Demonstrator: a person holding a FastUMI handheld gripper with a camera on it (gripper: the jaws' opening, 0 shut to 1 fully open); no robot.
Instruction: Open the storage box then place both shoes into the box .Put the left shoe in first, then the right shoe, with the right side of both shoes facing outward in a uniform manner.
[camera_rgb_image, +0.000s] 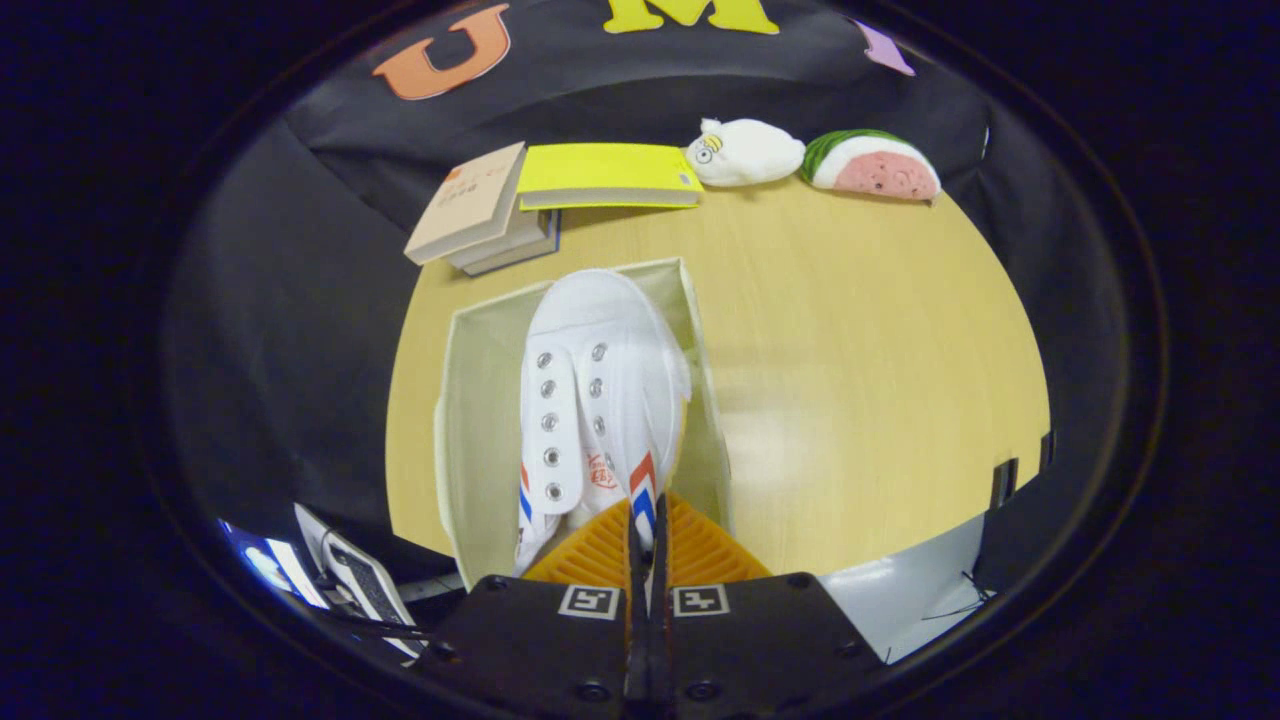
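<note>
books (480, 212) – yellow book (607, 172) | white plush (748, 151) – watermelon plush (874, 165) | wooden table (860, 330)

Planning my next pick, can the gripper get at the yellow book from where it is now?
Probably not yet: the gripper is shut on the white shoe inside the storage box, and the yellow book lies beyond the box.

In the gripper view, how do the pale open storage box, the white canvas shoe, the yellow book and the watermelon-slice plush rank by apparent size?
1. Pale open storage box
2. White canvas shoe, gripped at its heel by the gripper
3. Yellow book
4. Watermelon-slice plush

The box and shoe are nearer the camera, so true sizes stay unsure.
</note>
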